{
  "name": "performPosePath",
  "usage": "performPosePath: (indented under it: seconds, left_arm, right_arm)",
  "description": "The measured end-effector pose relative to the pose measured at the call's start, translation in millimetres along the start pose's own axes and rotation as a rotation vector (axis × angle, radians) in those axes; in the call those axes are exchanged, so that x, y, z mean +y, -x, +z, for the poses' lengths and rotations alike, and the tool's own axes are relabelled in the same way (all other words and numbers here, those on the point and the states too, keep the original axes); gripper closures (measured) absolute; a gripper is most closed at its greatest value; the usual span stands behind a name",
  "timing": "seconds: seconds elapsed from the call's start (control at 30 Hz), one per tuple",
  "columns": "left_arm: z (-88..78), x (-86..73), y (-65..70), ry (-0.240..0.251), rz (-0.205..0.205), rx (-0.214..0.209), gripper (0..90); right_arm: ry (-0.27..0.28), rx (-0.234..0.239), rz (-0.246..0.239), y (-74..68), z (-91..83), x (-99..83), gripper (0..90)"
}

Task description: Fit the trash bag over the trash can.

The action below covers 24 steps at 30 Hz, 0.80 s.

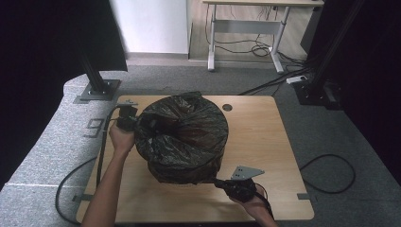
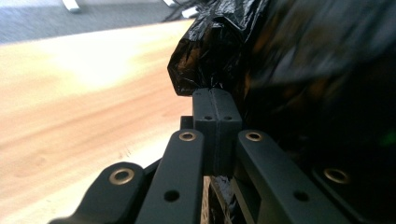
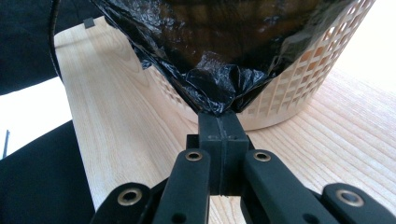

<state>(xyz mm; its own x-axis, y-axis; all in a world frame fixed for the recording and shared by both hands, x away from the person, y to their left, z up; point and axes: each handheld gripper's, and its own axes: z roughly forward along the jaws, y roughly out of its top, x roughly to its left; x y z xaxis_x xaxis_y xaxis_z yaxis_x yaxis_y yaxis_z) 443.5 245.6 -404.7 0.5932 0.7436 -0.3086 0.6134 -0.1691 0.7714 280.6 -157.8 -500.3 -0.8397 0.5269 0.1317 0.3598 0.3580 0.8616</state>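
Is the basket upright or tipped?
Upright. The basket stands flat on the table, with the black bag draped over its rim; each tool pinches a bag edge.

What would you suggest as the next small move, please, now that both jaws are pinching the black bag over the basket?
Probably draw the right gripper down and outward, tugging the black bag lower over the lattice basket. Both sets of jaws are shut on the film, the left gripper at the far side, and the basket wall is bare below the bag's edge.

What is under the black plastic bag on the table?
A pale lattice basket shows under the black plastic bag, standing on the table. The bag covers its top and inside, so any contents are hidden.
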Motion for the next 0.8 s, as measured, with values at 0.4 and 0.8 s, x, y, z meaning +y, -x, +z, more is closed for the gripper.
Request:
performPosePath:
  seconds: [0.4, 0.8]
  left_arm:
    - [-8.0, -33.4, -12.1, -0.065, -0.002, 0.047, 89.8]
    - [-42.5, -32.2, -6.3, 0.053, 0.003, 0.081, 67.5]
  right_arm:
    - [-0.016, 0.004, 0.017, 2.5, 6.8, -6.6, 88.9]
    - [0.16, 0.032, 0.11, 17.7, -14.0, -11.6, 66.4]
